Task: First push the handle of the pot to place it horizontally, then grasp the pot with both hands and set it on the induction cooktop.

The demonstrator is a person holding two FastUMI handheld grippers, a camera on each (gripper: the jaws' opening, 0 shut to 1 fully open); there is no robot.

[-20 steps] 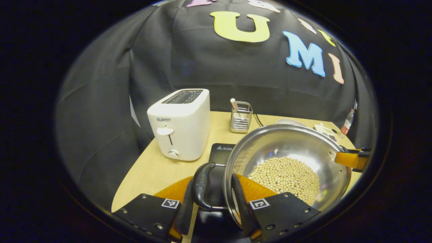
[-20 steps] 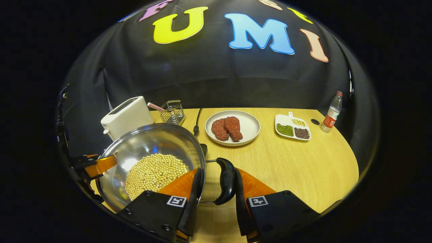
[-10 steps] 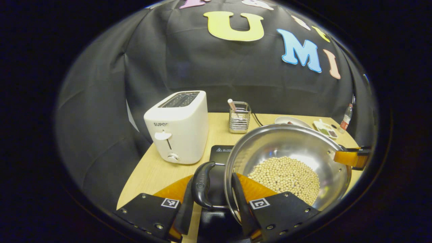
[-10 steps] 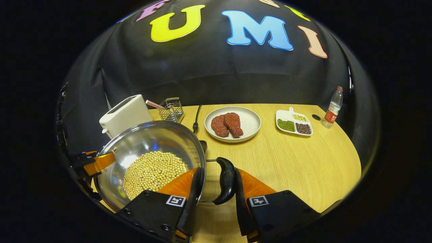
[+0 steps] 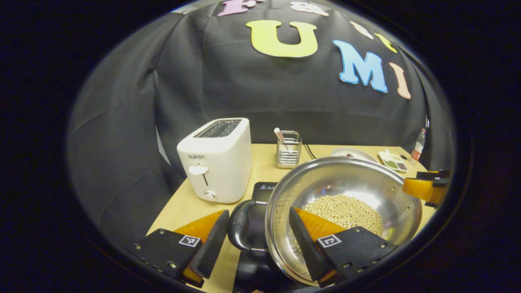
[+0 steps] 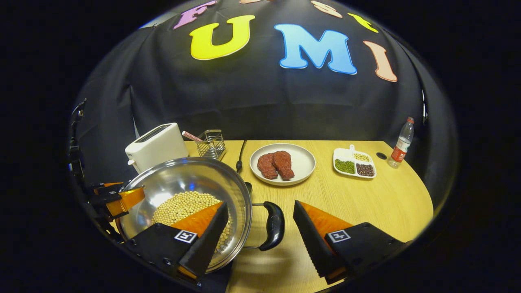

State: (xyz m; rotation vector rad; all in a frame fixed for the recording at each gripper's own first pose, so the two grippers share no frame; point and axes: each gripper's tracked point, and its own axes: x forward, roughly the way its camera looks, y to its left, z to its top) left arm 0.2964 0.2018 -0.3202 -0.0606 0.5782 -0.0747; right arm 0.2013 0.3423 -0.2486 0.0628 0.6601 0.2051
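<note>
Pot (image 5: 346,203) of soybeans rested on the induction cooktop (image 5: 264,189) near the table's (image 6: 366,199) left edge, placement apparently complete, while the left gripper (image 5: 256,232) and right gripper (image 6: 260,232) straddled its side handles, jaws apart, touching nothing.

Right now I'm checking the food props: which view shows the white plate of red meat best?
The right gripper view: the white plate of red meat sits whole and unobstructed. In the left gripper view it is a sliver behind the steel pot's rim.
</note>
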